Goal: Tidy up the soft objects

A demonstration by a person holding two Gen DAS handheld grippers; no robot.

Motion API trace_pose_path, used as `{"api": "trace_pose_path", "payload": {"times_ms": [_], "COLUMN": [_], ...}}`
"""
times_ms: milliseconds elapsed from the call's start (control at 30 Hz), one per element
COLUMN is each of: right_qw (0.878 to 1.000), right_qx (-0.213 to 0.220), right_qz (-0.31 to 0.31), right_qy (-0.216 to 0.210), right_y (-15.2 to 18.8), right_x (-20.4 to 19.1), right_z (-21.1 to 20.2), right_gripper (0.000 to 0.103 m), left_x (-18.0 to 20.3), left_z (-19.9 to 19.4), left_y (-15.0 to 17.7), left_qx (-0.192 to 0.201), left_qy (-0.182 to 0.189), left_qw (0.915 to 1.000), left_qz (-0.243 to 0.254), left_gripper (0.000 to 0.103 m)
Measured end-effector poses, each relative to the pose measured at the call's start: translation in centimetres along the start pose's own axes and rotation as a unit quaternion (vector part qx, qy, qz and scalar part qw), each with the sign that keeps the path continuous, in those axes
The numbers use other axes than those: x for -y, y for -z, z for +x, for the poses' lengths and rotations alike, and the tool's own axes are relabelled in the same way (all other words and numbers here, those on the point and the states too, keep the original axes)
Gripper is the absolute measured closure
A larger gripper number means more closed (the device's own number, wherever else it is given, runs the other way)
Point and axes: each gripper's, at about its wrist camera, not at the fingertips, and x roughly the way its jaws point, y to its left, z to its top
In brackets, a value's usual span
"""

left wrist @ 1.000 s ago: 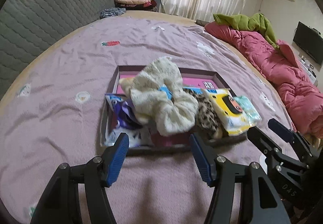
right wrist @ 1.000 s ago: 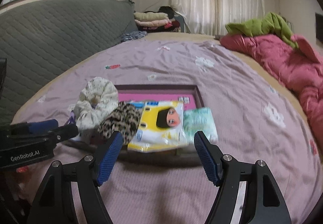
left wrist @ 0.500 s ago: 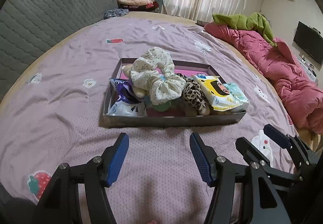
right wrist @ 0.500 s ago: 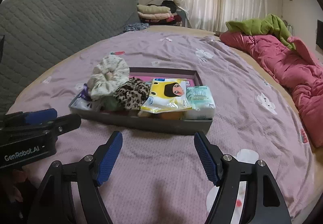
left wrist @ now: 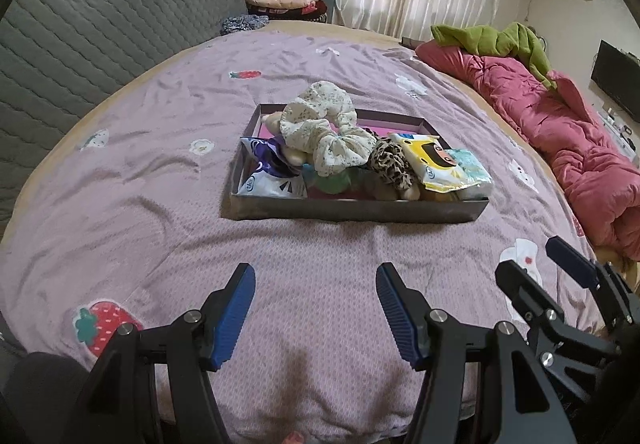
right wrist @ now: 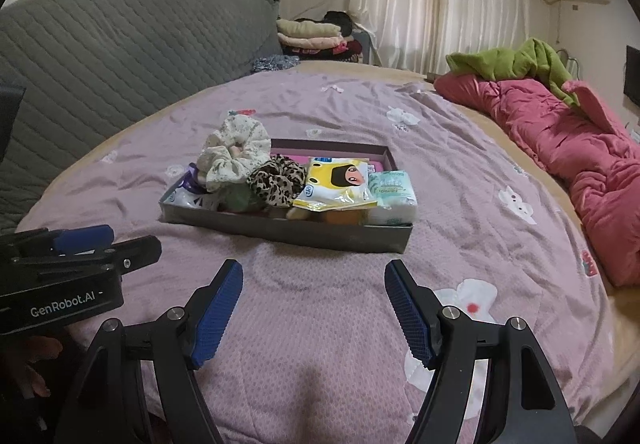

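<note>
Both grippers empty, jaws apart: left gripper, right gripper, side by side over the bed near its front edge, short of the tray. Tray sits mid-bed, clear of all edges. Inside it: cream scrunchie piled on top at left, leopard scrunchie beside it, yellow packet and tissue pack at right end.
</note>
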Motion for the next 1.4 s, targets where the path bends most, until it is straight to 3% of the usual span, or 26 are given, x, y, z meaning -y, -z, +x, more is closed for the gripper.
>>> {"api": "trace_pose_path", "payload": {"times_ms": [400,1400], "right_qw": [1.0,1.0], "right_qx": [0.014,-0.015], "right_qz": [0.005,0.012], "right_qy": [-0.014,-0.023], "right_y": [0.5,1.4], "right_x": [0.1,-0.2], "right_z": [-1.6,0.2], "right_gripper": [0.028,0.028], "left_x": [1.2,0.4], "left_z": [-0.9,0.8], "left_y": [1.2,1.7], "left_qx": [-0.003,-0.027], "left_qy": [0.002,-0.015], "left_qw": [0.9999,0.9995], "left_qz": [0.01,0.001], "left_gripper": [0.041,0.041]}}
